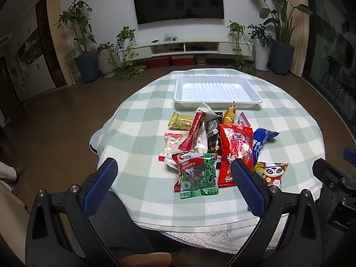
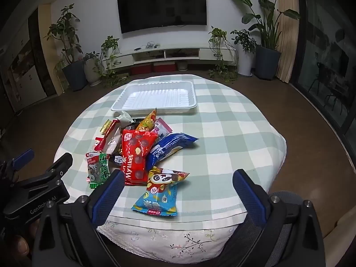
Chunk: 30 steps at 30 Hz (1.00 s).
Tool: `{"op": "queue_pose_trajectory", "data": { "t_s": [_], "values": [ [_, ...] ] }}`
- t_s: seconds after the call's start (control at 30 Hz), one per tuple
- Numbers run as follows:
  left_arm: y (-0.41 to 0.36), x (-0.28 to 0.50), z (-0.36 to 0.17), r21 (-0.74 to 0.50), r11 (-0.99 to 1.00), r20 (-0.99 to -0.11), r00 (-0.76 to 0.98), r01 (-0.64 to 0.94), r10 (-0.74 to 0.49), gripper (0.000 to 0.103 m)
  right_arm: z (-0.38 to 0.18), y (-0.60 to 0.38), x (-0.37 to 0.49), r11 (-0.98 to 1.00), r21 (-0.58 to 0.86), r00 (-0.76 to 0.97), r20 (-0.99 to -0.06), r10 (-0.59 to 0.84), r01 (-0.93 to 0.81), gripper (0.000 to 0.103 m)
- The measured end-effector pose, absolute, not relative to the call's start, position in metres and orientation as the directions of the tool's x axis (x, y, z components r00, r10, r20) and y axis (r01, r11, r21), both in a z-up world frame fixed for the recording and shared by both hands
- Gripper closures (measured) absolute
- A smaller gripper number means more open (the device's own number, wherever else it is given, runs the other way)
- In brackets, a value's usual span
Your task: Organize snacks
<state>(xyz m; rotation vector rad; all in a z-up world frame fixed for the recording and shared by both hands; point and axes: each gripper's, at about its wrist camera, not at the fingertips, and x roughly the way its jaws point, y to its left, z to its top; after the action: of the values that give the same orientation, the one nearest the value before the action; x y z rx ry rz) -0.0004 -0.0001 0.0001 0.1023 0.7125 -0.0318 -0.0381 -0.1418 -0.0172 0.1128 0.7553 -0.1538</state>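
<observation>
Here, snack packets [image 1: 213, 146] beside white tray [image 1: 217, 89]

1. The left gripper [image 1: 175, 178] has black plastic arms, silver screws and blue mesh-textured pads [image 1: 101, 187].
2. The right gripper [image 2: 178, 191] matches; white "GenRobot AI" lettering marks one black body.

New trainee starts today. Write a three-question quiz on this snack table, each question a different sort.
1. True or false: the white tray already holds snacks.
2. Which packet lies nearest the right gripper? A) gold packet B) panda packet C) blue packet
3. Fill in: both the left gripper and the right gripper stand ____.

Key: 1 false, the tray is empty. 2 B. 3 open, with nothing held.
</observation>
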Motion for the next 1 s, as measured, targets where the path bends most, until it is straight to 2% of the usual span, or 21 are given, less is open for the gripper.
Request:
{"op": "queue_pose_trajectory", "data": {
  "t_s": [1.0],
  "values": [
    [0.004, 0.003, -0.012, 0.093, 0.994, -0.671, 0.741, 0.063, 0.016, 0.000, -0.021, -0.140, -0.039, 0.983, 0.028, 0.712, -0.694, -0.111, 0.182, 0.004]
  ]
}}
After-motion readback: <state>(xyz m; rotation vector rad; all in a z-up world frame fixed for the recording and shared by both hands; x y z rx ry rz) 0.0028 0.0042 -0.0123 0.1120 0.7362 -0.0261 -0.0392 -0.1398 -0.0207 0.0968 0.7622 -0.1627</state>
